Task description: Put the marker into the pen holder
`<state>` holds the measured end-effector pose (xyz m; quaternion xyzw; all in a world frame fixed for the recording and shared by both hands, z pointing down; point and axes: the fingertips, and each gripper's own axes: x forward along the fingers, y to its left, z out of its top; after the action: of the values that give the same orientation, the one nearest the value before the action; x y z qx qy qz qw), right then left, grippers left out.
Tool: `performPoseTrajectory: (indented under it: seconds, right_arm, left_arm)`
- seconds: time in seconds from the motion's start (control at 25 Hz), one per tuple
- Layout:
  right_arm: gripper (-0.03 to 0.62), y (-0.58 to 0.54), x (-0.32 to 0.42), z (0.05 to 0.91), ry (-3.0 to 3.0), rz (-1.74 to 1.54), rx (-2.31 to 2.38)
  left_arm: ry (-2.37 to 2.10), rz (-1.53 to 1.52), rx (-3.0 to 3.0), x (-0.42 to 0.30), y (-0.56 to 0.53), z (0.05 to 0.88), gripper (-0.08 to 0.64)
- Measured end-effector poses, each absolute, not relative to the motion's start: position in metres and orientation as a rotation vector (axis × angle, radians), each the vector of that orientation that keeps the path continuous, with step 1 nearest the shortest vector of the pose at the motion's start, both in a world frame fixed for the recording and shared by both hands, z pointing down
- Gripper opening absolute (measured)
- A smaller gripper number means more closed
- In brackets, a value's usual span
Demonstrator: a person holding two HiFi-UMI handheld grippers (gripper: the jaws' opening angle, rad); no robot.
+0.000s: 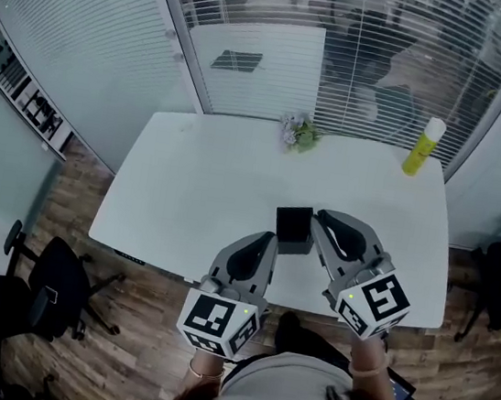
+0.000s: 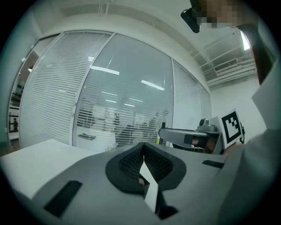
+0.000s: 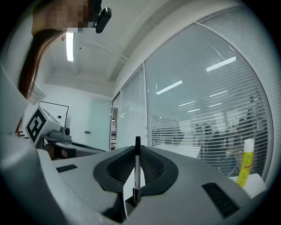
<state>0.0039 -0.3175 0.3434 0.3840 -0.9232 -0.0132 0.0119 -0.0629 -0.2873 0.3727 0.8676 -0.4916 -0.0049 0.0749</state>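
A black square pen holder (image 1: 293, 229) stands on the white table (image 1: 197, 187) near its front edge. My right gripper (image 1: 321, 221) sits just right of the holder and is shut on a thin marker (image 3: 136, 171) with a black cap. The marker stands upright between the pads in the right gripper view, its lower end over a dark shape below the jaws. In the head view the marker is hidden. My left gripper (image 1: 270, 242) hovers just left of and in front of the holder. In the left gripper view, the left gripper (image 2: 142, 148) is shut with nothing in it.
A yellow bottle (image 1: 423, 147) stands at the table's far right corner, and a small plant (image 1: 298, 134) sits at the far edge. Glass walls with blinds rise behind the table. A black office chair (image 1: 43, 290) stands on the wooden floor at the left.
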Motion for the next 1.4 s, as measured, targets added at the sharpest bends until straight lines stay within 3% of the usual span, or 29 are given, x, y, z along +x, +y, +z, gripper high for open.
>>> performPoseTrajectory:
  seconds: [1.4]
  right_arm:
    - [0.055,-0.377,-0.047,0.453,-2.712,0.136,0.989]
  left_arm:
    - [-1.499,-0.010,2.482,-0.085,-0.337,0.401,0.020]
